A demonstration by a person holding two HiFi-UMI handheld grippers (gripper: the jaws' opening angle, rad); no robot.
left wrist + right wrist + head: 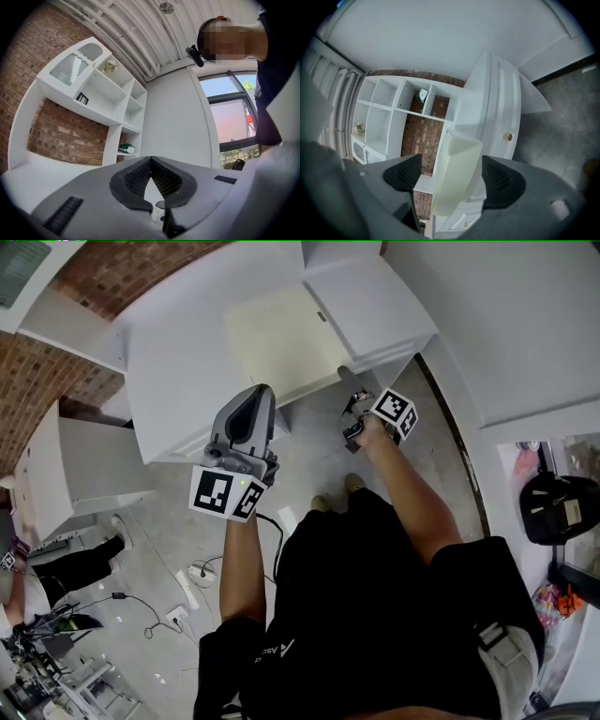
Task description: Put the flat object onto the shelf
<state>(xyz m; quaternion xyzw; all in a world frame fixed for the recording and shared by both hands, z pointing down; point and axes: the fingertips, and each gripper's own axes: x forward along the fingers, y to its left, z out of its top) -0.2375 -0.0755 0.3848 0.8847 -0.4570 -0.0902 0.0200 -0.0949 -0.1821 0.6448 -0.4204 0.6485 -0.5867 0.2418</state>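
Flat object (281, 341), a pale cream square panel with a plain matt face, shows in the head view over a white desk (173, 362). One edge of it sits at the tips of the right hand-held gripper (347, 377). The left hand-held gripper (262, 396) hangs beside it to the left, apart from the panel, above the grey floor (178, 540), where cables and a socket strip (180, 617) lie. A brick wall (122, 273) runs along the top left. In the left gripper view that hand-held gripper (150, 161) has its jaws pressed together with nothing between them, and it faces a white shelf unit (112, 93) set against brick, a white wall and a window (229, 112). A small green and white thing (126, 148) sits in a lower compartment. In the right gripper view the right hand-held gripper (453, 177) is clamped on the cream panel (457, 168), which stands edge-on and slightly tilted between the pads, thick enough to show a narrow side face. Behind it are open white compartments (389, 108), red brick, and a white cabinet with a brass knob (507, 137).
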